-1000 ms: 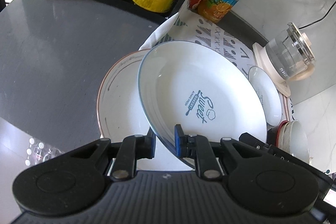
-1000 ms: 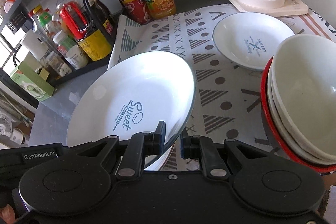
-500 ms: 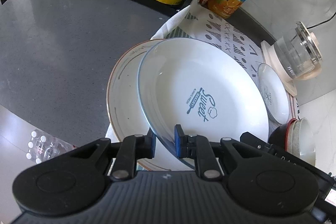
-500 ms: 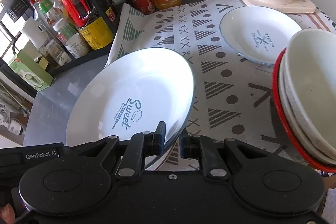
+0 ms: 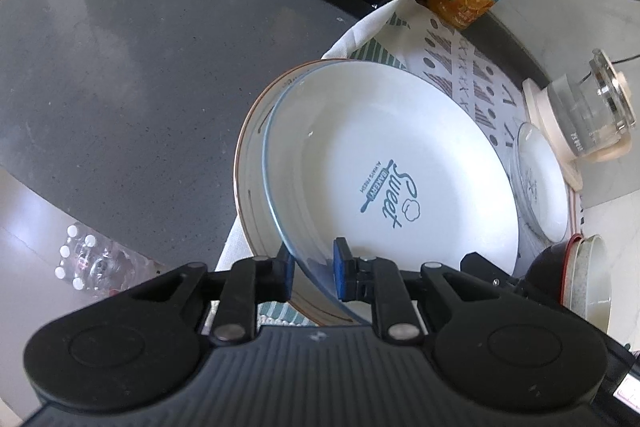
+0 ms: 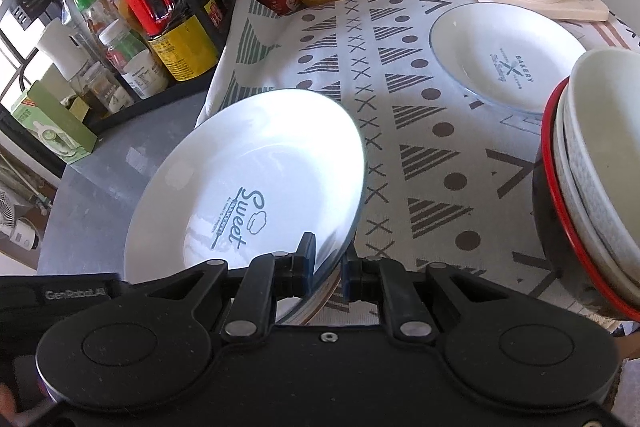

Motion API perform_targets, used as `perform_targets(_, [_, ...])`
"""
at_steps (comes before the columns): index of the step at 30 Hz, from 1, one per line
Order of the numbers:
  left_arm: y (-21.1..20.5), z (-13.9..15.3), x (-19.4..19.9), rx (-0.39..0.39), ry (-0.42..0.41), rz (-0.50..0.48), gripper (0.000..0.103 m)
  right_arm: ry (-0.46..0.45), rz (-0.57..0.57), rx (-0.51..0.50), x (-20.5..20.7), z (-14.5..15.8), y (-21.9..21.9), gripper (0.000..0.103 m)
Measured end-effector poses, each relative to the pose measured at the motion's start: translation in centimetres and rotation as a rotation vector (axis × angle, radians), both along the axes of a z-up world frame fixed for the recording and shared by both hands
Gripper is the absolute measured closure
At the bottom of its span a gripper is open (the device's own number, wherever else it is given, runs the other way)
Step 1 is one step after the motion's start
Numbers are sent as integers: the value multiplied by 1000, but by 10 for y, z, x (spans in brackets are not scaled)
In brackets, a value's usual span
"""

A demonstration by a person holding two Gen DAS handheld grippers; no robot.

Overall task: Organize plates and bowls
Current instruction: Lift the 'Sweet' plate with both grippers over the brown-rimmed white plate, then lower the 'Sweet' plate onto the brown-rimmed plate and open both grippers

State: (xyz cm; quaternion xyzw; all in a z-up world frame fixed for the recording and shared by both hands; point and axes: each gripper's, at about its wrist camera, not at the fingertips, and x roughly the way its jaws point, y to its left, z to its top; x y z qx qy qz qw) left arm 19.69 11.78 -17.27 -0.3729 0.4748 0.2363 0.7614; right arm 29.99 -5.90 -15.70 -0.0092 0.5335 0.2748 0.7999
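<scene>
My left hand-held gripper clamped on the Sweet plate near rim | my right hand-held gripper clamped on its opposite rim | plate tilted over the brown-rimmed plate at the cloth's counter-edge corner

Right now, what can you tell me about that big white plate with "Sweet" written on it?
The Sweet plate is a large, glossy white dish, ceramic by its look, with a thin blue rim and a blue "Sweet Bakery" logo in its shallow well. It is tilted, not flat. The left gripper and the right gripper each pinch its near rim. It sits over a brown-rimmed plate on the patterned cloth; whether the two plates touch I cannot tell.
</scene>
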Motion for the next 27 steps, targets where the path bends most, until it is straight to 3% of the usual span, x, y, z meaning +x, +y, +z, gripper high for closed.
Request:
perform_targets(2, [-1,9,2,51,30,-9,85,5,-4,-2,1,0,0,91])
perform_targets(5, [4,16,4,56,47,-8,84,1,-2,-6,0,0,1,91])
perform_targets(12, [10,26,0,147,35,-21,83,10,-14,-33,2,-5,0,90])
perform_targets(27, [19,12,-3,123,79,15,82,27,8,-42,3,-13,7,83])
